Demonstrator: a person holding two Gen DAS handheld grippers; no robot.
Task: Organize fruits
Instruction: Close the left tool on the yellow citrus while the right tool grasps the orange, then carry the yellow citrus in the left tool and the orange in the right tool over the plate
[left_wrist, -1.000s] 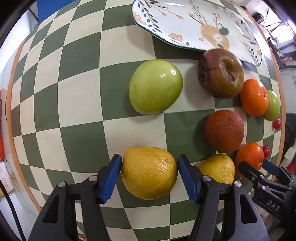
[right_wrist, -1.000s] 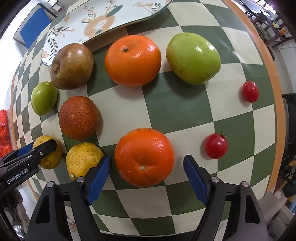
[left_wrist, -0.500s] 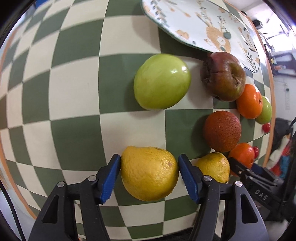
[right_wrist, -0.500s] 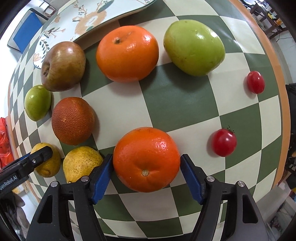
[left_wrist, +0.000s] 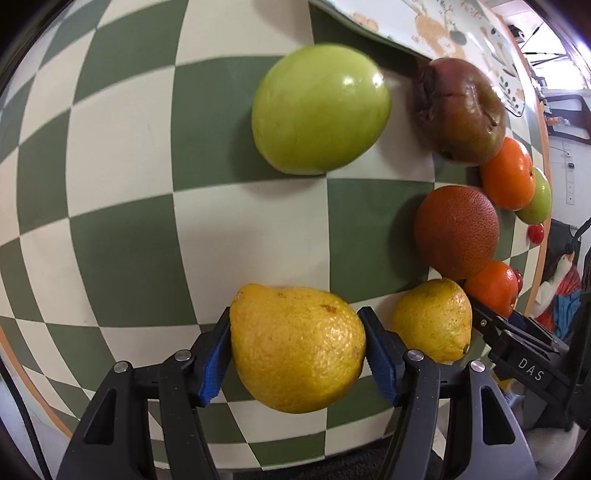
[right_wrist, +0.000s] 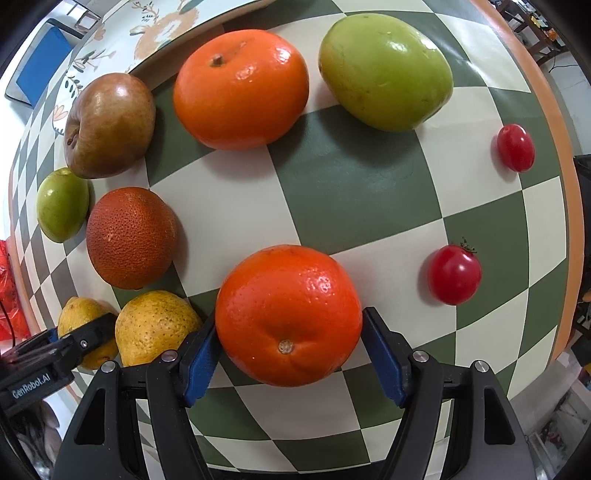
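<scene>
Blue-padded, your left tongs (left_wrist: 297, 354) clench a lemon (left_wrist: 295, 347), the right tongs (right_wrist: 290, 350) an orange (right_wrist: 288, 314); lifting carelessly could nudge the neighbouring lemon (right_wrist: 155, 325) off the desk (right_wrist: 351, 192).

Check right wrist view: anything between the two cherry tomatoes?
Nothing. In the right wrist view only bare checkered cloth separates the far tomato and near tomato.

Ahead of the lemon (left_wrist: 297, 349), the table (left_wrist: 122, 192) lies bare up to the green apple (left_wrist: 320, 109), and its whole left side is open to the edge. To the right the way is crowded: a second lemon (left_wrist: 432, 319) just beside, then the dark orange (left_wrist: 456, 230) and the brown pear (left_wrist: 458, 110). Beyond the orange (right_wrist: 288, 315) a clear lane runs to the far orange (right_wrist: 241, 88); two tomatoes (right_wrist: 454, 275) stand near the right edge.
</scene>
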